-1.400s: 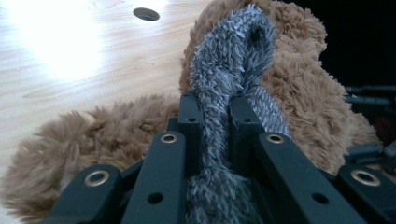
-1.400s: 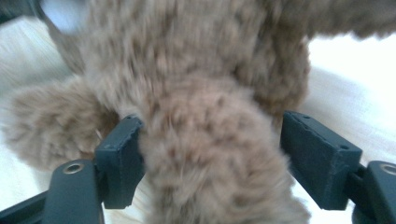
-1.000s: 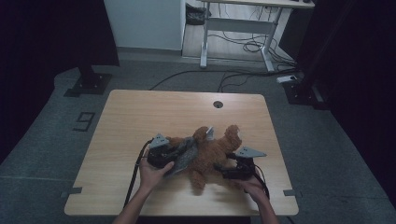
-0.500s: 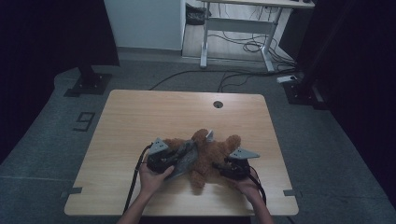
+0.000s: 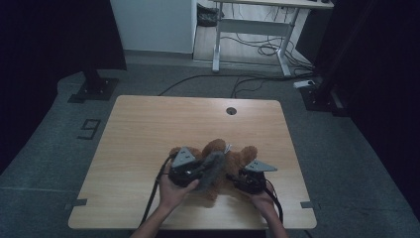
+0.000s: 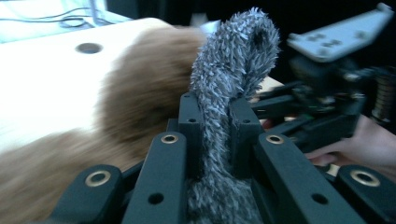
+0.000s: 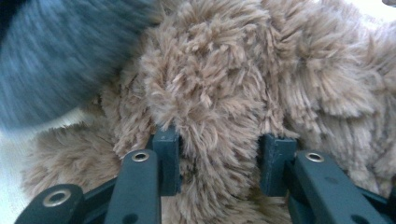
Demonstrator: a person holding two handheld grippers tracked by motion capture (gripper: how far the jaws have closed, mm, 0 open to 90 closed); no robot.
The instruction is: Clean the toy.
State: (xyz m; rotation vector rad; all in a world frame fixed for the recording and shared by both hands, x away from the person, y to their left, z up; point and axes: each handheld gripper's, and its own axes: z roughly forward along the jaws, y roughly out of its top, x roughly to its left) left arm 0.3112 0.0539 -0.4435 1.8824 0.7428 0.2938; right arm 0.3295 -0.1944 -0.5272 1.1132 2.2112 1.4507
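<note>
A brown teddy bear (image 5: 237,156) lies near the front edge of the wooden table (image 5: 148,129). My left gripper (image 5: 200,172) is shut on a grey fuzzy cloth (image 5: 214,166) and holds it up against the bear. In the left gripper view the cloth (image 6: 233,56) rises from between my left gripper's jaws (image 6: 217,105), with the bear (image 6: 144,84) behind. My right gripper (image 5: 238,179) has just been closing its jaws on a thick part of the bear. In the right gripper view my right gripper (image 7: 219,140) presses its pads into the plush (image 7: 219,70), and the grey cloth (image 7: 51,56) is blurred at upper left.
A round cable hole (image 5: 231,110) sits at the table's far edge. Beyond the table stand a white desk frame (image 5: 247,29) with cables on the floor and black stand bases (image 5: 94,89) at both sides. Both hands come in at the table's front edge.
My left gripper has moved right and up with the grey cloth, across the bear. My right gripper has closed on the bear and stayed in place.
</note>
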